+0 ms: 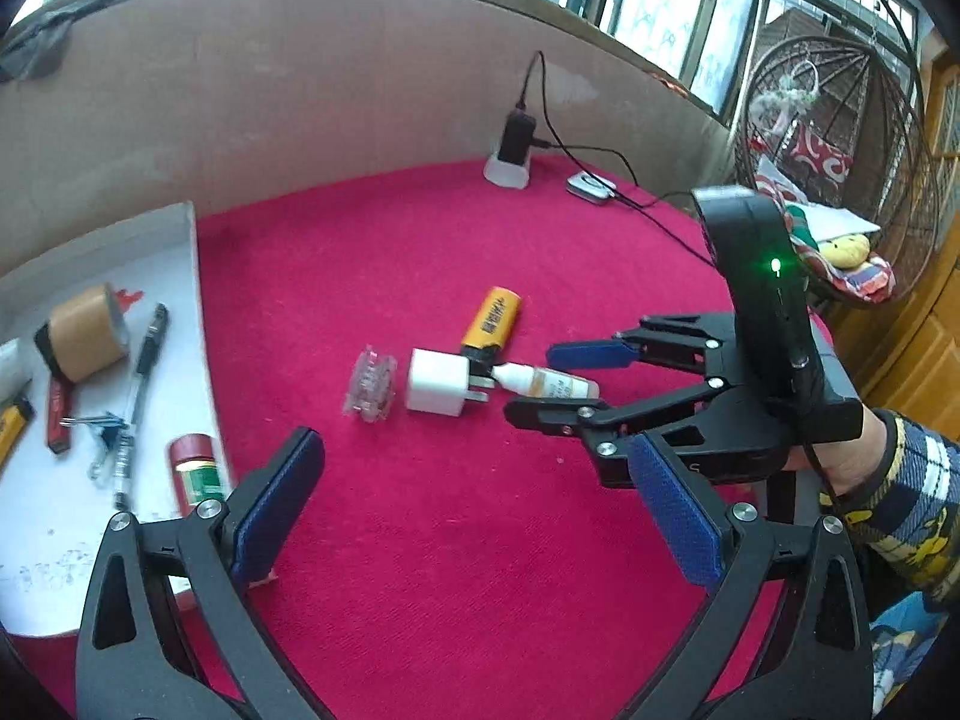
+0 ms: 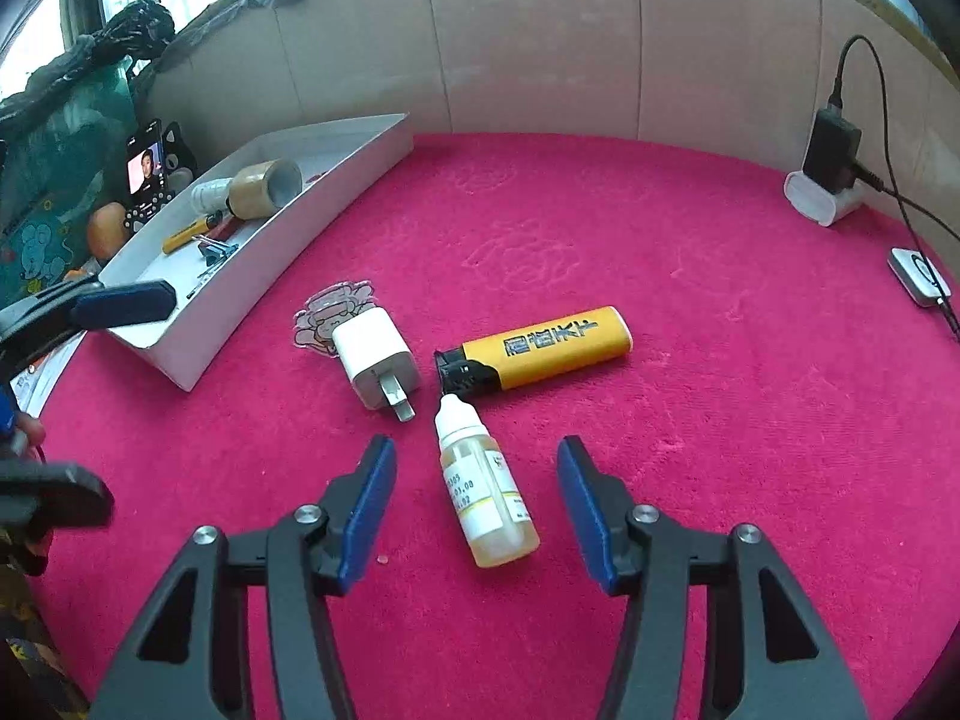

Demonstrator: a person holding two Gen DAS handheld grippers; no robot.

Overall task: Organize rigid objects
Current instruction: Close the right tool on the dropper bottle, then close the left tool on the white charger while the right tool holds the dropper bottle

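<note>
The right tongs (image 2: 477, 501) stand wide apart on either side of a small dropper bottle (image 2: 486, 492) lying on the red desk (image 2: 720, 450), pads not touching it. Just beyond its cap lie a yellow lighter (image 2: 540, 348) and a white charger plug (image 2: 377, 357). The left tongs (image 1: 474, 510) hang apart over bare cloth, a white tray (image 1: 54, 516) at their left.

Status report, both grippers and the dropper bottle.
Right gripper open, straddling dropper bottle lying on cloth. Left gripper open, empty. Yellow lighter and charger plug near bottle's cap.
</note>
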